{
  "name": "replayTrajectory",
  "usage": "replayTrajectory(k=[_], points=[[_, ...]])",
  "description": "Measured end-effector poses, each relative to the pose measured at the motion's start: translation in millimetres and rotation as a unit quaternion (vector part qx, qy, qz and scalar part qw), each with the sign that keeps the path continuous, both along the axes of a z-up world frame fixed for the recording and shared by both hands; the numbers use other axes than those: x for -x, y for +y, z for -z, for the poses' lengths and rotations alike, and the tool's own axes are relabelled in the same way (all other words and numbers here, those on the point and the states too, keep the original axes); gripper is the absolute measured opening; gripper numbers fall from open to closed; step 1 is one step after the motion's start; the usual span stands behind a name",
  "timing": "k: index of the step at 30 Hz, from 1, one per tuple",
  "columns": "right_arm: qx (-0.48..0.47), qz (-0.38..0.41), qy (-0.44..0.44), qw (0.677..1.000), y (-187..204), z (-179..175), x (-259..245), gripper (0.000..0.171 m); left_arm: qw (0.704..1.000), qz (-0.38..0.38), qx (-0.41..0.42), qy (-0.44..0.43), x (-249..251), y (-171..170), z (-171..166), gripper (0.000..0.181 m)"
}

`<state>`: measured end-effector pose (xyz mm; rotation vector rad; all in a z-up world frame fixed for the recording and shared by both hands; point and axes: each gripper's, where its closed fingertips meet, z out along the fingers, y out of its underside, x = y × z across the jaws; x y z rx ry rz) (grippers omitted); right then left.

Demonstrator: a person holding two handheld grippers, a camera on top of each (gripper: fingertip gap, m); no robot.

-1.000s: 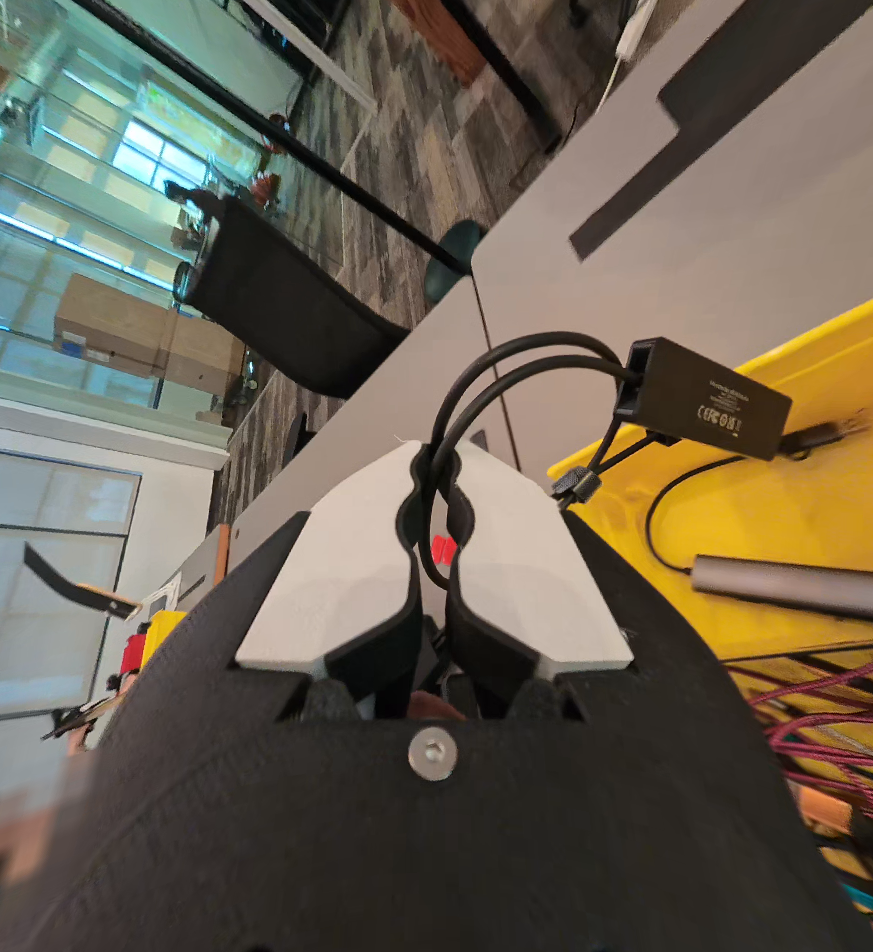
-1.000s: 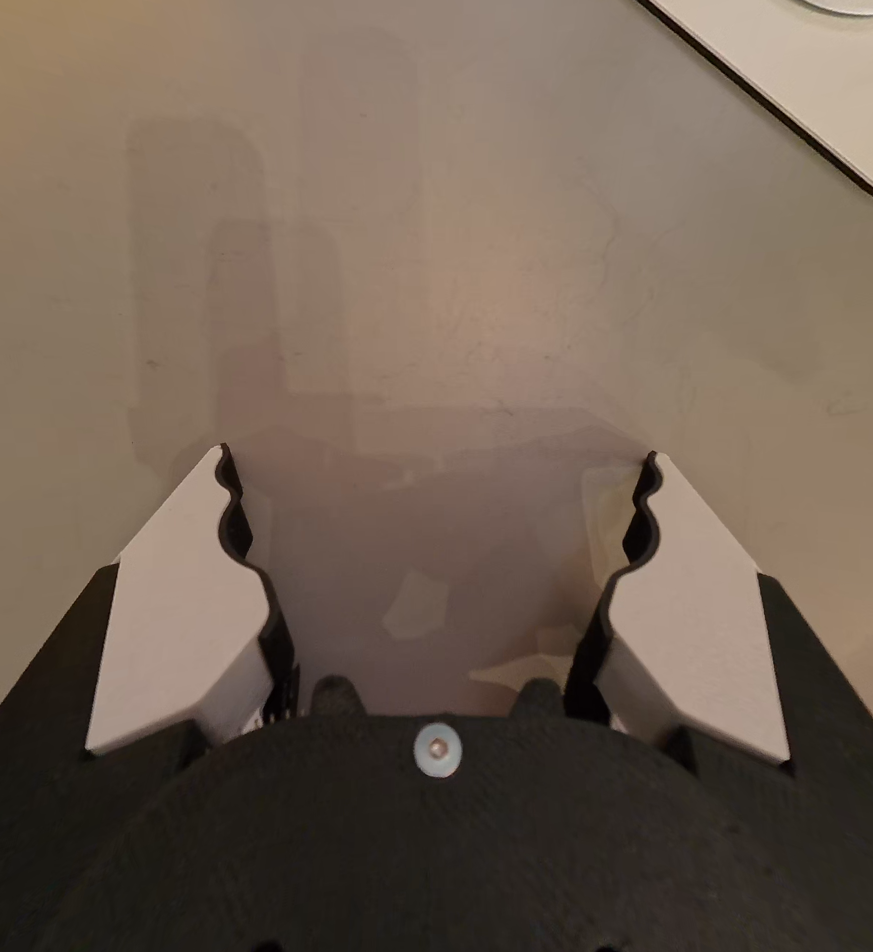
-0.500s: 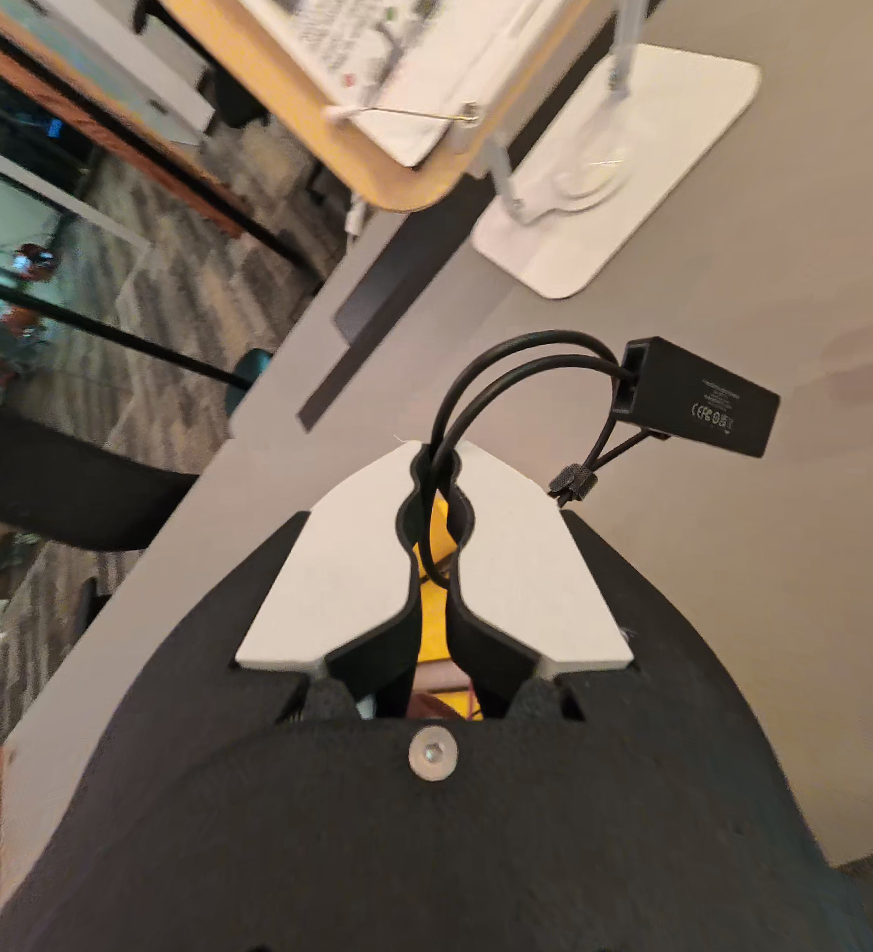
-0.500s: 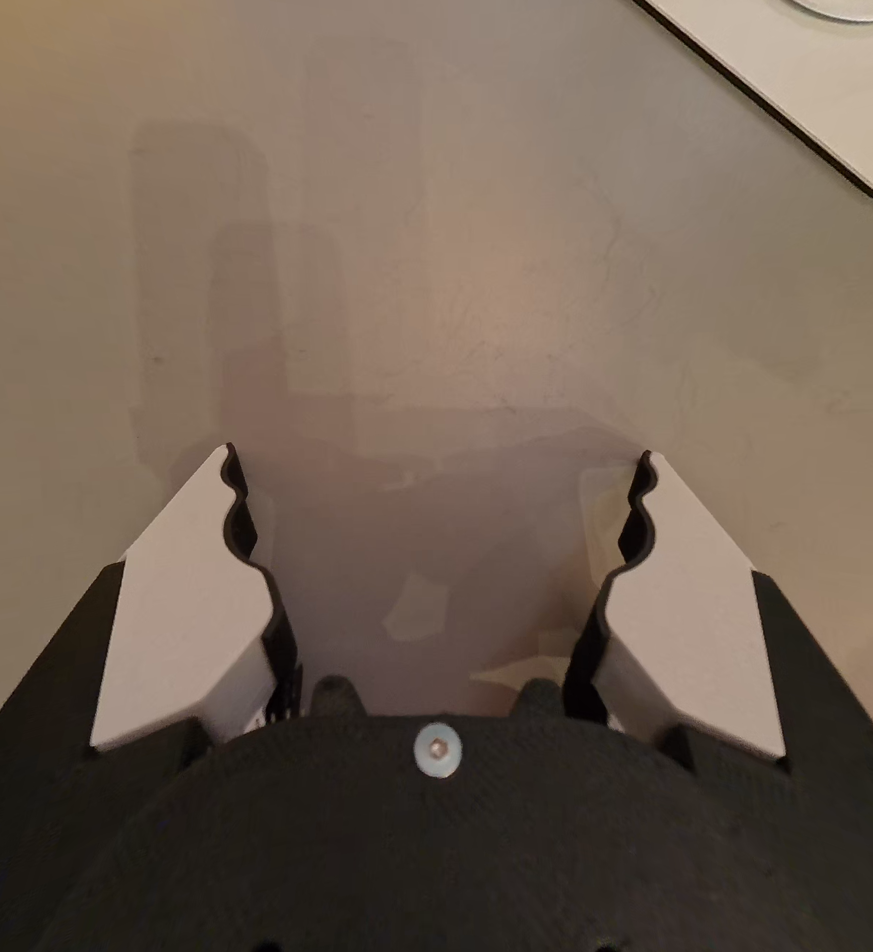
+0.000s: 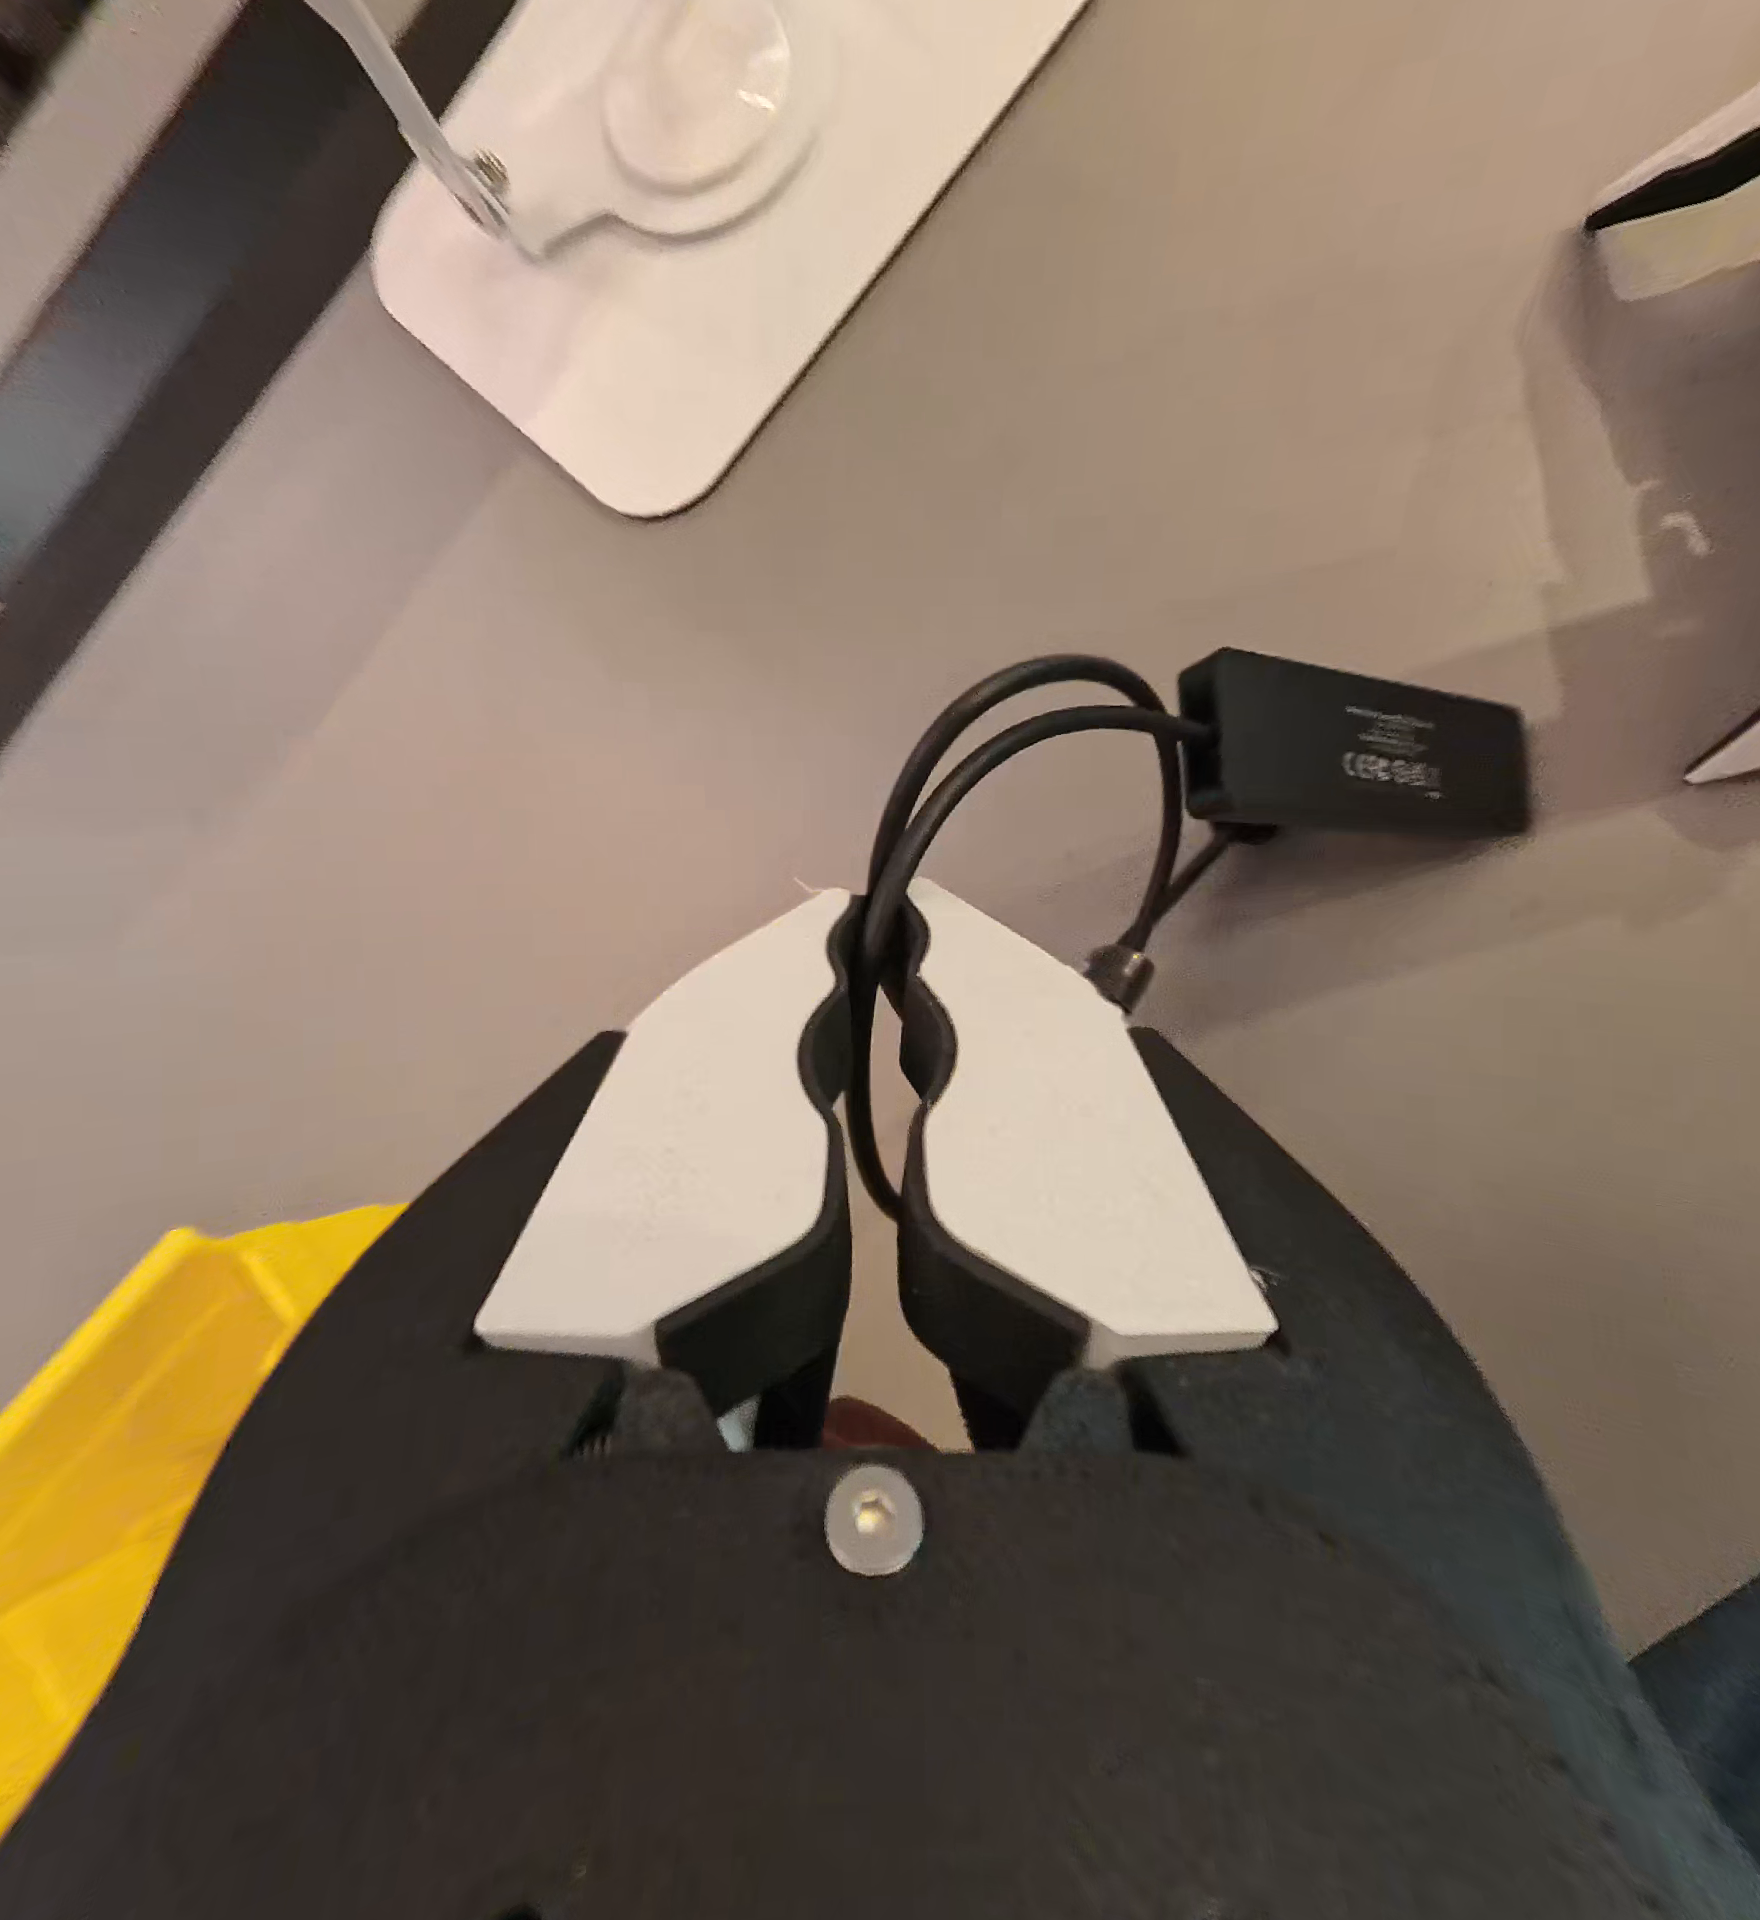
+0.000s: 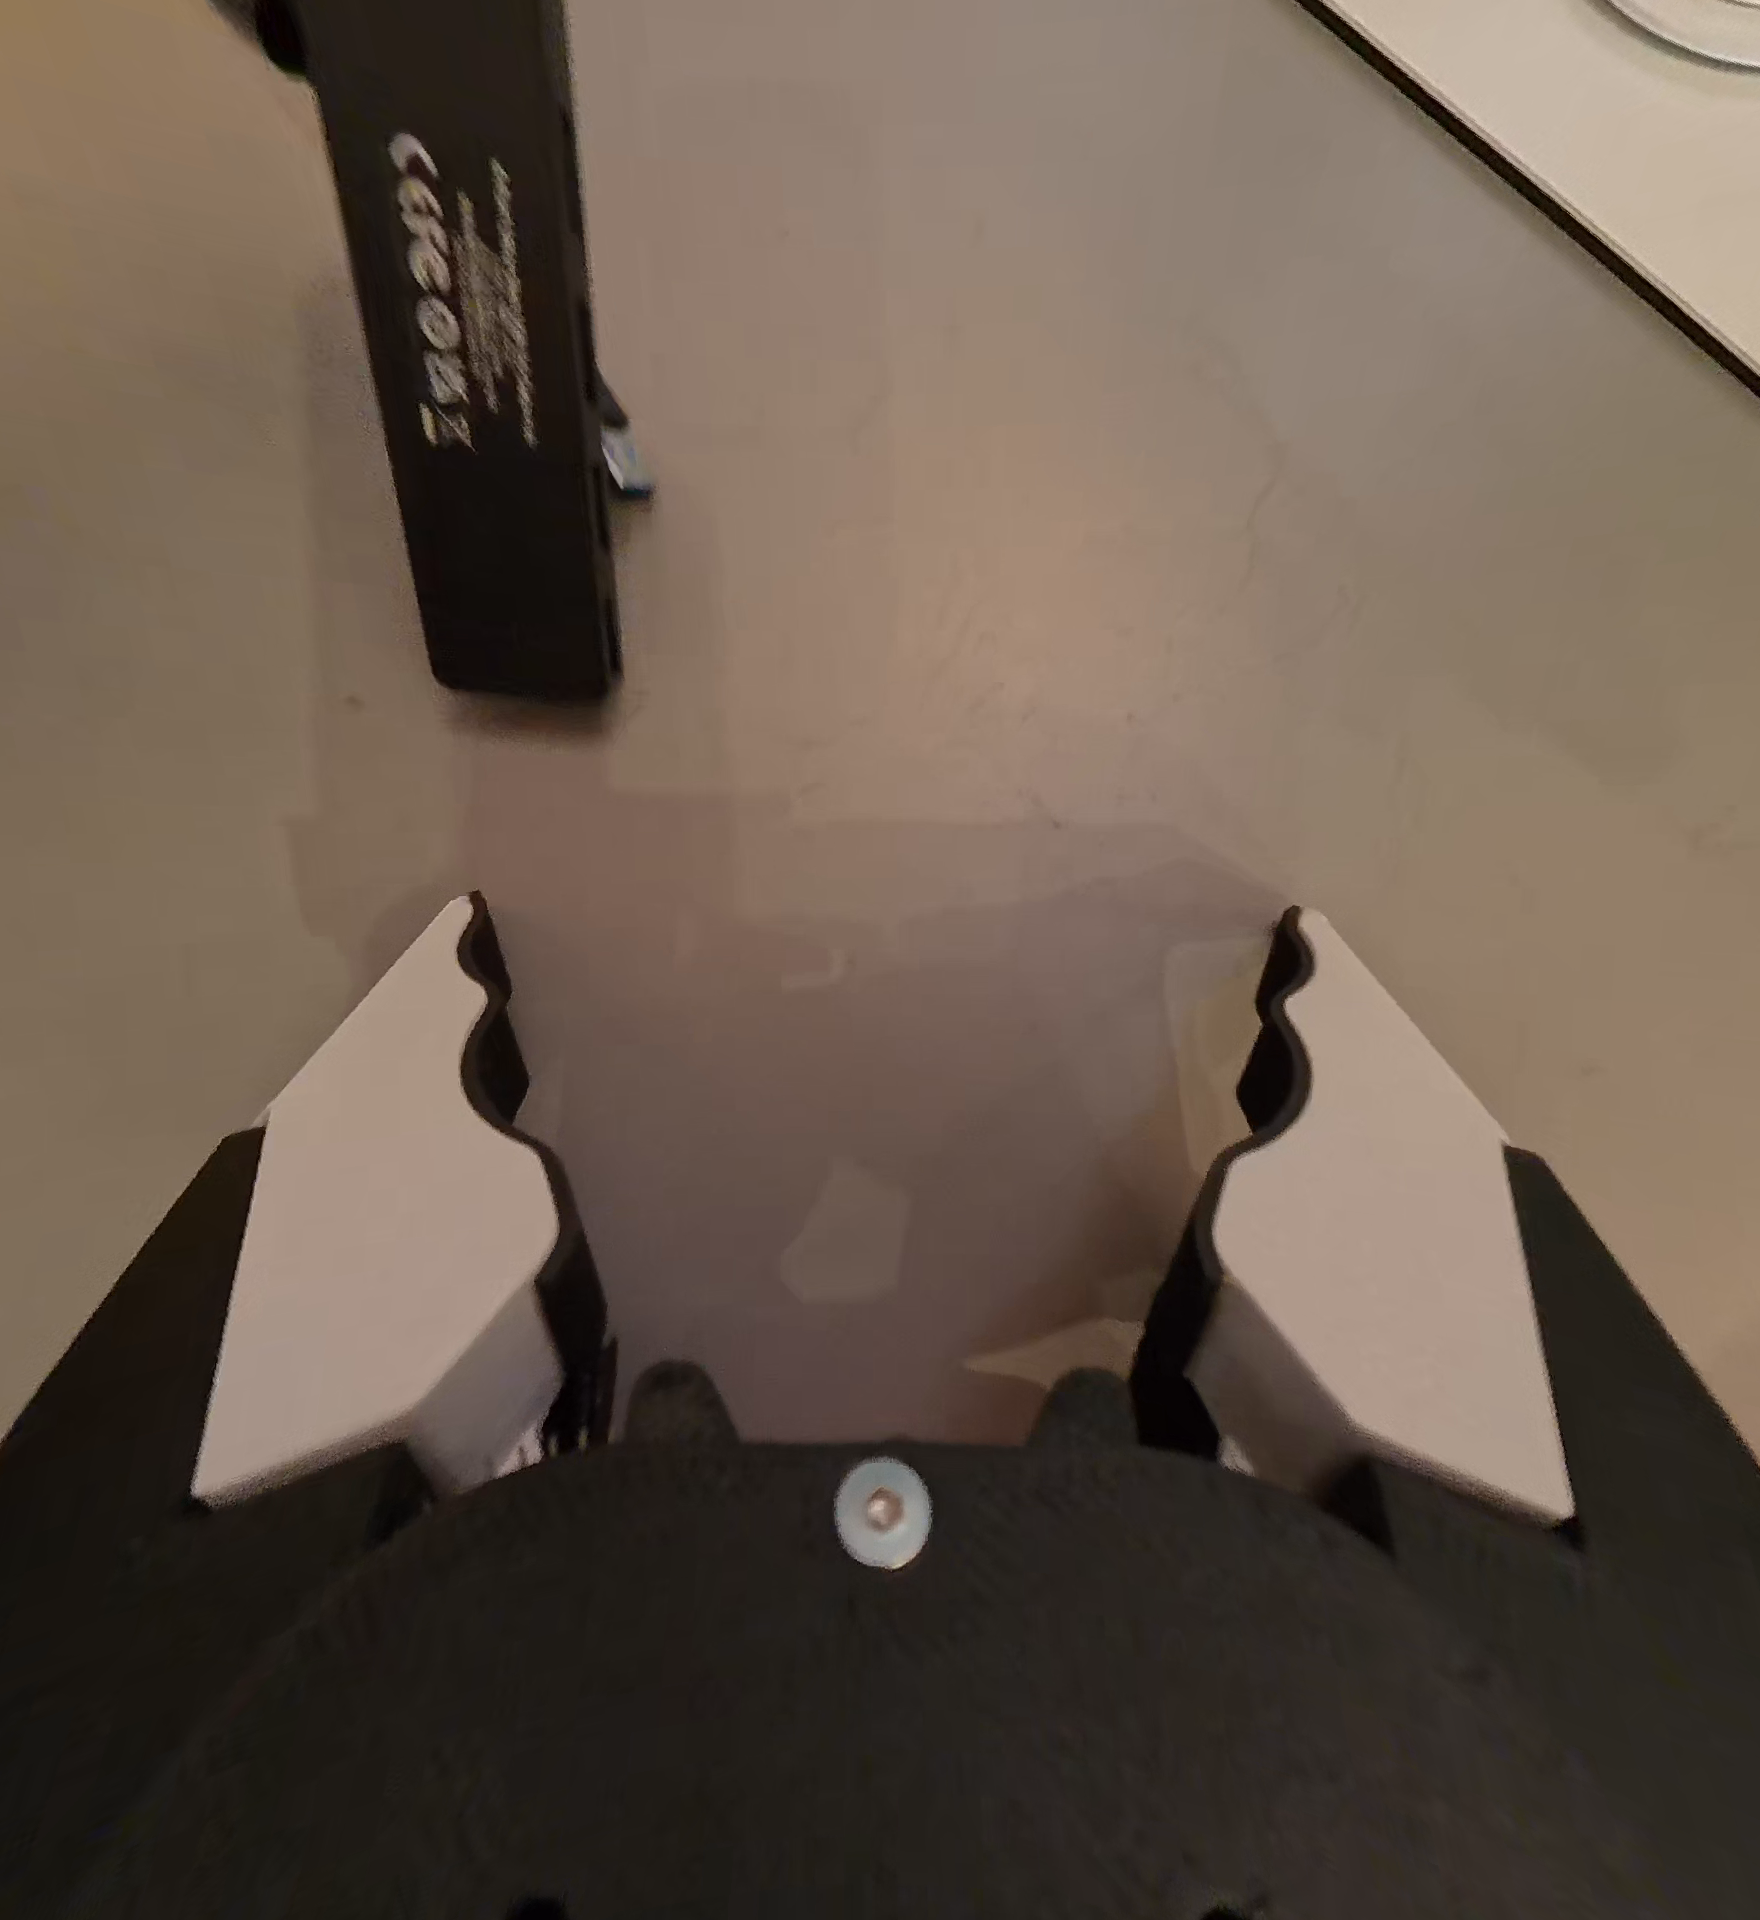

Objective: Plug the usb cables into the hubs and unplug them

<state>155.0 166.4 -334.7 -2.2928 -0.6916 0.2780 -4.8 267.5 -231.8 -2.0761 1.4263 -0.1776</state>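
My left gripper (image 5: 878, 914) is shut on the looped black cable (image 5: 969, 748) of a black USB hub (image 5: 1354, 743). The hub hangs from the cable just above or on the grey table, to the right of my fingertips; I cannot tell if it touches. A small plug end (image 5: 1120, 971) dangles beside my right finger. The hub also shows in the right wrist view (image 6: 481, 416), at the upper left, with blue-lined ports along its right side. My right gripper (image 6: 881, 920) is open and empty, close above the table, with the hub ahead and to its left.
A white flat stand base (image 5: 689, 270) sits on the grey table (image 5: 440, 779) ahead left; its corner also shows in the right wrist view (image 6: 1634, 187). A yellow bin (image 5: 97, 1455) is at lower left. My right gripper's white fingers (image 5: 1686, 177) show at far right. Spacing between my two grippers at the tips: around 20 cm.
My left gripper carried the hub by its cable away from the yellow bin, over the table and down toward my right gripper. The hub has come into the right wrist view.
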Motion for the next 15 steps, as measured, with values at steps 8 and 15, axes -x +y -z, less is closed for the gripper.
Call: replayTrajectory(k=[8, 15], points=[[0.001, -0.053, 0.049, 0.997, -12.5, -8.2, 13.3, 0.128, 0.997, -0.016, 0.07, -0.002, -14.9, -5.2, 54.6, 0.003], [-0.001, -0.063, 0.032, 0.998, -14.7, -5.8, 14.8, 0.127, 0.995, -0.007, 0.1, 0.003, -28.8, -14.7, 85.1, 0.013]])
